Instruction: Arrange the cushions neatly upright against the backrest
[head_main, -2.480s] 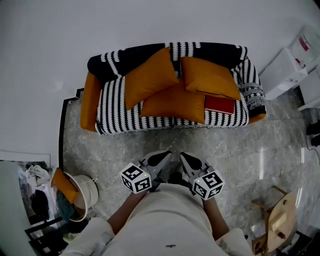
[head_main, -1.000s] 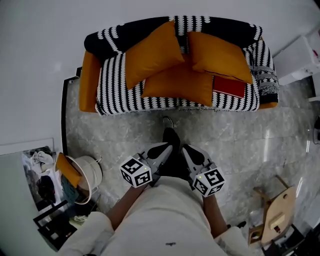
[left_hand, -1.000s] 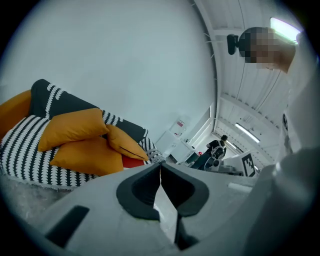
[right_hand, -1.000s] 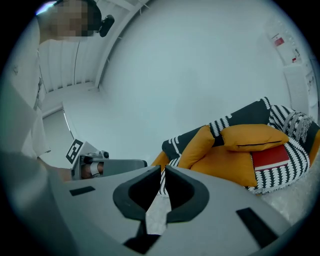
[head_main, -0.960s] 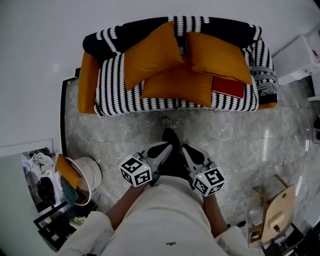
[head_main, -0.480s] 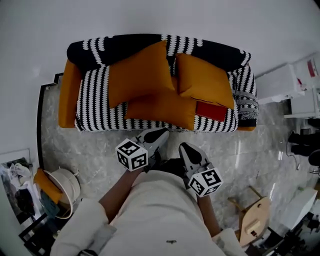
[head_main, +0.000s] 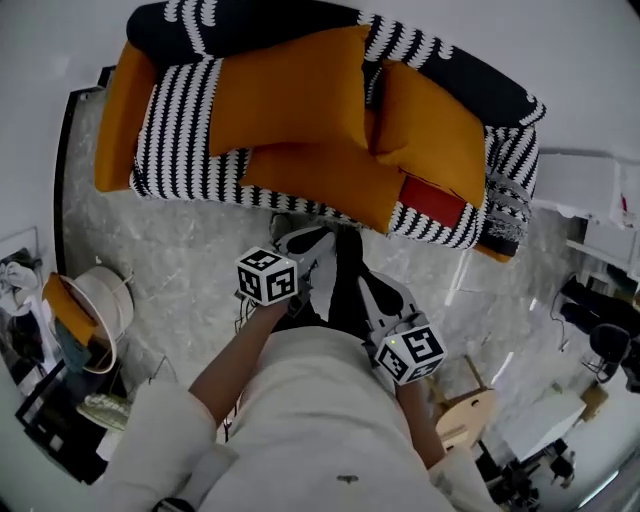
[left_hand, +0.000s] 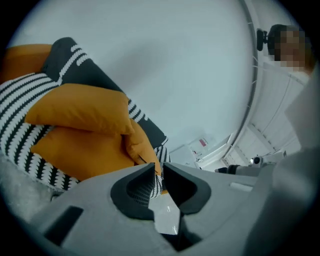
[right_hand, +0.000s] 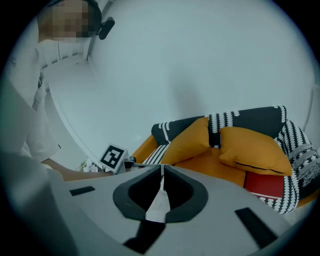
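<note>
Since half a second ago the person has closed in on the sofa (head_main: 170, 120), which now fills the top of the head view at a slant. Both claws now sit just short of its front edge.

- Room: only a narrow strip of grey marble floor (head_main: 190, 250) lies between person and seat. Wall runs behind the backrest. White cabinet (head_main: 585, 190) stands just beside the sofa's right end; wooden stool (head_main: 462, 418) stands behind the person, to the right.
- Left cushion (head_main: 290, 100): leaning on the backrest, tilted, long axis across the sofa.
- Right cushion (head_main: 432, 130): slumped toward the right corner, long axis slanting.
- Third cushion (head_main: 320, 180): flat on the seat, long axis along the front edge, partly under the other two.
- Red flat object (head_main: 432, 200): on the seat, touching the third cushion's right end.
- White pail (head_main: 100, 315): on the floor, left; orange piece (head_main: 60, 300) at its rim; contents unclear.
- Left claw (head_main: 318, 238): jaws have just been opening and stand a crack apart, with nothing between them. It is near the third cushion but not touching it.
- Right claw (head_main: 366, 282): clenched, empty, further back from the seat.
</note>
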